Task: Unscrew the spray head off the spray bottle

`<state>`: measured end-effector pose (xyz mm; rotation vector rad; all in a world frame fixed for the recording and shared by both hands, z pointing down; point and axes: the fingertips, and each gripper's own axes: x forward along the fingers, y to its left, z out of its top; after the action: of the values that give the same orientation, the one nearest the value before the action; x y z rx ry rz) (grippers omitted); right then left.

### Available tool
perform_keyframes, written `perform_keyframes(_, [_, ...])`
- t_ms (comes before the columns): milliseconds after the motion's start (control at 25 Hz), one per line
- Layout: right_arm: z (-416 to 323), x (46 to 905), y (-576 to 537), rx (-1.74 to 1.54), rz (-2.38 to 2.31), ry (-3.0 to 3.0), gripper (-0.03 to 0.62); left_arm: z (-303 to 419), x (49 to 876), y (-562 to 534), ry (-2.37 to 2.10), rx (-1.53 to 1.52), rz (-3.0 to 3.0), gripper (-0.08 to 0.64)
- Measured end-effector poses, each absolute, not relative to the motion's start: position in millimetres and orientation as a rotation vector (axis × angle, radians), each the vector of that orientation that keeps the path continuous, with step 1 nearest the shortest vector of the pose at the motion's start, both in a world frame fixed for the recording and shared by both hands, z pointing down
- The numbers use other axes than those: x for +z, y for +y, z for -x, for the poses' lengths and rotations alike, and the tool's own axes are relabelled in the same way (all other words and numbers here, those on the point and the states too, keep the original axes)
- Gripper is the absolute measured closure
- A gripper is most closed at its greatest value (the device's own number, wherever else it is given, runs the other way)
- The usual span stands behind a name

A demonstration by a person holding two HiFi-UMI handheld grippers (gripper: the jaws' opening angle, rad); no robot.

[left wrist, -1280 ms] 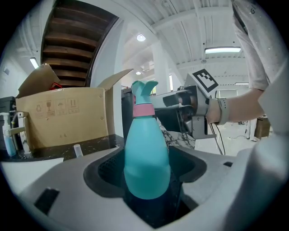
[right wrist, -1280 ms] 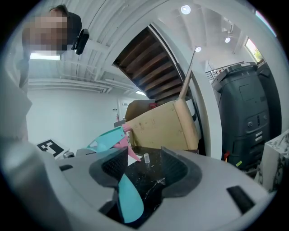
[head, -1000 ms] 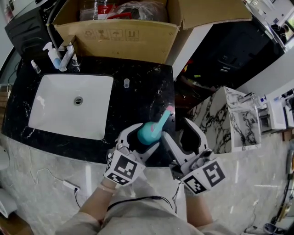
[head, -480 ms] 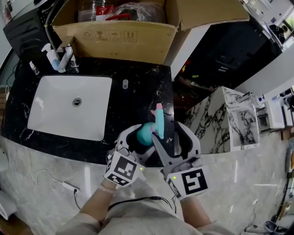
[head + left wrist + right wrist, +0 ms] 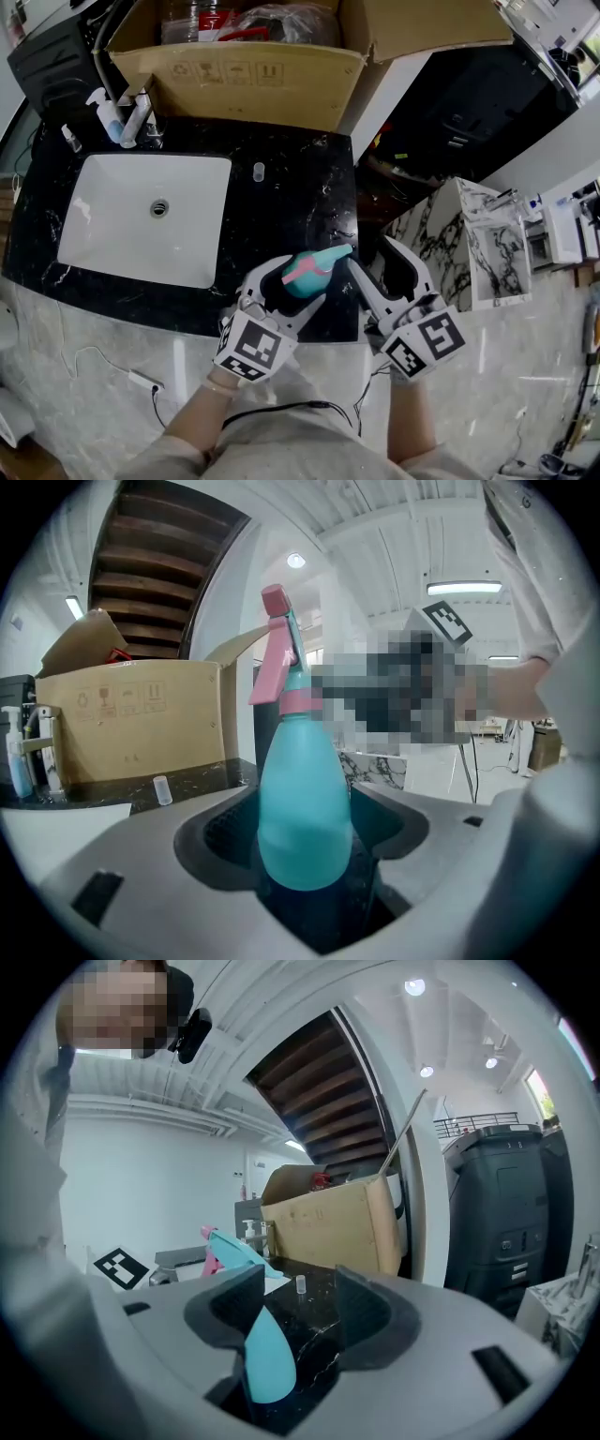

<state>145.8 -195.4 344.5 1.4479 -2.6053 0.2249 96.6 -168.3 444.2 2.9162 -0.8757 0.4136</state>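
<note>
A teal spray bottle [image 5: 298, 279] stands upright over the counter's front edge, and my left gripper [image 5: 289, 287] is shut on its body [image 5: 305, 808]. Its spray head [image 5: 281, 649] has a pink collar and trigger, and its teal nozzle [image 5: 336, 252] points right toward my right gripper [image 5: 380, 262]. In the right gripper view the teal nozzle [image 5: 265, 1354] lies against the left jaw, with a gap to the other one. Those jaws [image 5: 295, 1321] have just been closing and do not pinch it.
A white sink [image 5: 145, 225] is set in the black counter [image 5: 309, 187]. A small clear vial [image 5: 259, 171] stands behind the bottle, with a pump bottle [image 5: 108, 114] at the far left. A cardboard box [image 5: 253, 66] lines the back and a marble block [image 5: 469, 244] sits at the right.
The nozzle pointed away from me half a second ago and now points right. My right gripper has slid right and rolled. The left gripper and bottle body stayed put.
</note>
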Motion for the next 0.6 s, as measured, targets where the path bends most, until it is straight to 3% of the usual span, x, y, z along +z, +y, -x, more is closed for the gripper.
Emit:
perform_keyframes(280, [-115.3,361.1,-168.0,0.365,-1.298,-2.726,0.422,-96.2,444.6,-168.0,-0.885,0.406,-2.910,0.249])
perform_keyframes(480, [-92.4,379.7,-179.9,0.417,-1.257,-2.705,0.374,-95.8,445.1,-168.5,-0.885,0.407,-2.911,0.249])
perform_keyframes(600, [-86.8,370.2,-186.2,0.375,-1.269,-2.728,0.394,-95.7,444.8,-168.3,-0.888,0.409,-2.910,0.249])
